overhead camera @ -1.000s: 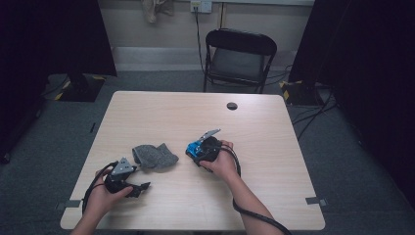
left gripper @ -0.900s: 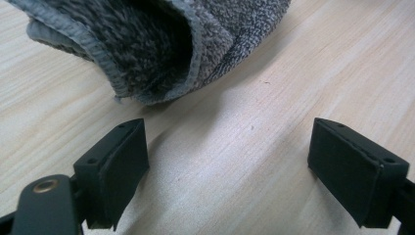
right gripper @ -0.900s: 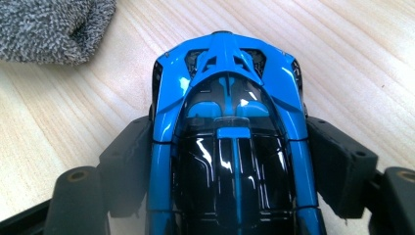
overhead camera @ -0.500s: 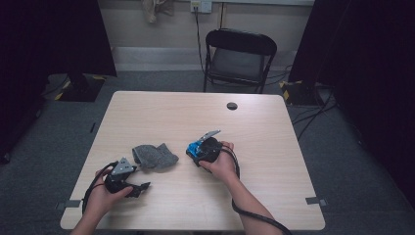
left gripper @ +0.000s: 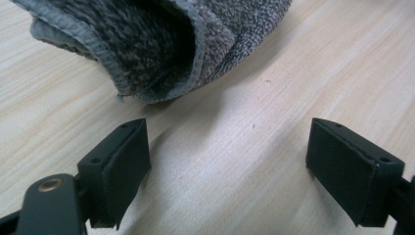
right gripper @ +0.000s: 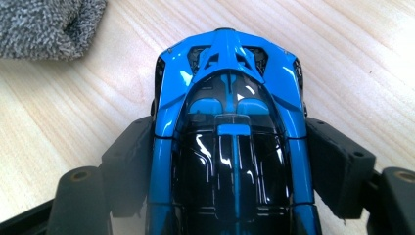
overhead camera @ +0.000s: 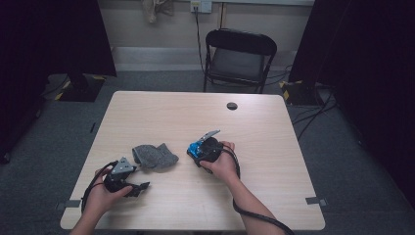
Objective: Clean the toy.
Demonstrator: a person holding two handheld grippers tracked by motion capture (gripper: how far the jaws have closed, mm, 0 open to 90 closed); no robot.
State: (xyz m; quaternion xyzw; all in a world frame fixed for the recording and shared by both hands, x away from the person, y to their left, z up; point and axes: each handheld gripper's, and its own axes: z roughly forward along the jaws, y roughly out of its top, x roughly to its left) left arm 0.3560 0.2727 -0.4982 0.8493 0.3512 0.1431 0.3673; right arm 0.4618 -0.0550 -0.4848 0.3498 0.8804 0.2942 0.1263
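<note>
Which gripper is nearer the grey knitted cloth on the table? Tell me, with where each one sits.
Left. The left gripper sits just short of the grey knitted cloth, open and not touching it. The right gripper is farther off beside it, shut on the blue toy car.

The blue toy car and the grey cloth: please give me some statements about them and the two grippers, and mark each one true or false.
1. The right gripper has its jaws on both sides of the blue car. True.
2. The left gripper is shut on the grey cloth. False: its jaws are open over bare table, with the cloth just ahead of them.
3. The car rests on top of the cloth. False: it sits on the table beside the cloth.
4. A black chair stands beyond the table's far edge. True.
</note>
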